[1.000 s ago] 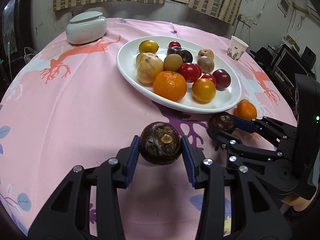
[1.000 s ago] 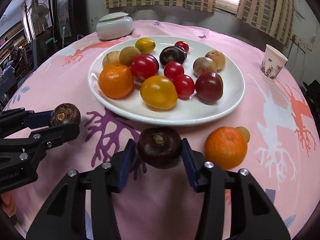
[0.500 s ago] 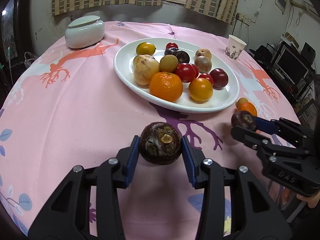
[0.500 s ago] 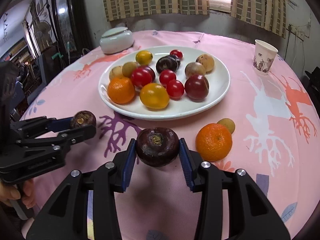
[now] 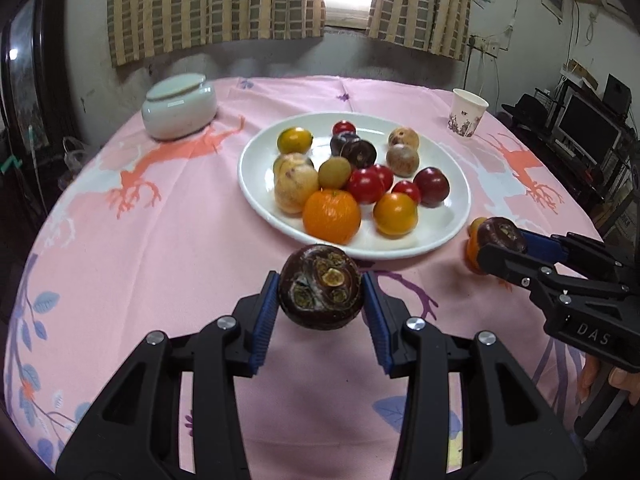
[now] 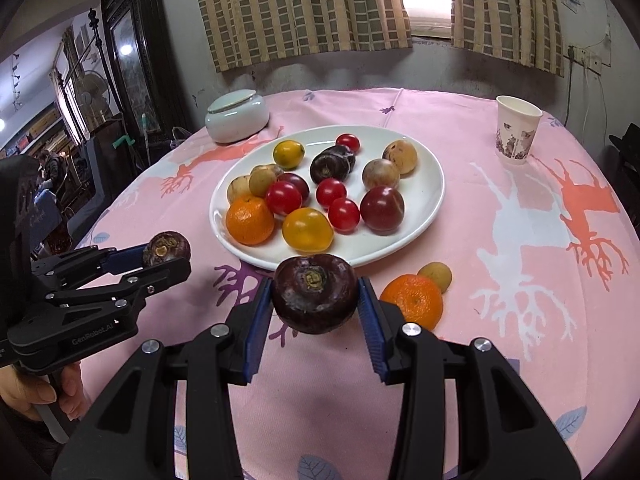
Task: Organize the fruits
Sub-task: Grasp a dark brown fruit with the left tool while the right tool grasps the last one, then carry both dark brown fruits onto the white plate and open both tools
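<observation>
Two grippers: you have one dark fruit clamped in each, both lifted off the cloth.
Left gripper (image 5: 320,300): your blue pads press both sides of a dark brown fruit (image 5: 320,286); scarred end faces the camera, low centre of the left wrist view.
Left gripper, other view: shows at the left edge of the right wrist view (image 6: 166,254), same fruit (image 6: 167,248) at its tip, your hand (image 6: 36,392) on the handle at lower left.
Right gripper (image 6: 314,300): pads closed on a dark purple fruit (image 6: 314,292), stem scar up, low centre of the right wrist view.
Right gripper, other view: enters from the right edge of the left wrist view (image 5: 502,240), purple fruit (image 5: 500,234) at its tip.
Plate (image 5: 256,184): white, oval, centre of both views, just beyond both held fruits.
Plate contents: an orange (image 5: 331,216) at the near rim, a yellow tomato (image 5: 395,214) beside it, red tomatoes, pale brown fruits and two dark ones further back; exact count unclear where they overlap.
Loose orange (image 6: 412,300): on the cloth, right of the held purple fruit, off the plate.
Small tan fruit (image 6: 436,276): on the cloth, touching the loose orange on its far side.
Tablecloth (image 5: 160,260): pink, with coral and purple branch prints.
Lidded jar (image 5: 180,106): pale green, upper left, well apart from the plate.
Paper cup (image 5: 468,118): upright, upper right, near the table's far edge.
</observation>
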`<state>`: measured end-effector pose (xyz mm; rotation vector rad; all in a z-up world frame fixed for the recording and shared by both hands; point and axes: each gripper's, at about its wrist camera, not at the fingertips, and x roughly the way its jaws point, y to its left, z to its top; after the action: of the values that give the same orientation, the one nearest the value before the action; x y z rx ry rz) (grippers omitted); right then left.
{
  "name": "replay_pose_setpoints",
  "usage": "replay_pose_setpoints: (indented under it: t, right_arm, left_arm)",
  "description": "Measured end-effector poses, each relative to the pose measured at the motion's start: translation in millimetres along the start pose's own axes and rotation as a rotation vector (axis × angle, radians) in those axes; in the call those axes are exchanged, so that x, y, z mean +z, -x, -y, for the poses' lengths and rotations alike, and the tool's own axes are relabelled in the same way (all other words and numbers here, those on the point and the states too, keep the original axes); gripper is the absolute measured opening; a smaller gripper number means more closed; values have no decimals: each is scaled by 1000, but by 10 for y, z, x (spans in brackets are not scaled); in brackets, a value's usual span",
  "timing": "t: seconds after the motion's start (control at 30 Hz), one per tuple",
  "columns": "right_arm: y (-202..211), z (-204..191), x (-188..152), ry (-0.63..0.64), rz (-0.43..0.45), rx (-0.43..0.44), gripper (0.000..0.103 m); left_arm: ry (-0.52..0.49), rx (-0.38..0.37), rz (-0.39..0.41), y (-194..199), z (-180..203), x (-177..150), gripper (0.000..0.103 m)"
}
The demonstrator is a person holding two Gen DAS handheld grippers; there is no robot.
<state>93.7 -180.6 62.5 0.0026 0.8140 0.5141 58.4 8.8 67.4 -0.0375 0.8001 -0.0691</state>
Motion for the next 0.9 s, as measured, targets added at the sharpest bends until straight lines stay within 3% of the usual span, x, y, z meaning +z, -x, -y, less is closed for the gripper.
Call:
replay_pose_setpoints:
  t: [0.3, 0.5, 0.63, 0.8, 0.83, 0.87, 0.9]
  right_arm:
    - [69, 62, 136, -53, 40, 6, 43]
    - [-265, 254, 446, -166, 10, 34, 43]
    - [-485, 207, 600, -127, 16, -32, 43]
    - [-654, 184, 720, -116, 29, -43, 44]
    - [-675, 187, 738, -118, 31, -42, 45]
    - [-684, 197, 753, -120, 36, -53, 55]
    - [-668, 210, 751, -130, 50, -71, 65]
  left_arm:
    - [-29, -22, -3, -37, 118, 278, 42]
    - [-7, -4, 9, -298, 155, 766, 42]
    - [2, 20, 0, -566, 142, 1044, 42]
    - [52, 29, -39, -846, 46, 1189, 43]
    - [62, 40, -30, -854, 29, 1189, 53]
    - [70, 55, -19, -845, 16, 1184, 71]
    - [78, 75, -3, -819, -1, 1182, 77]
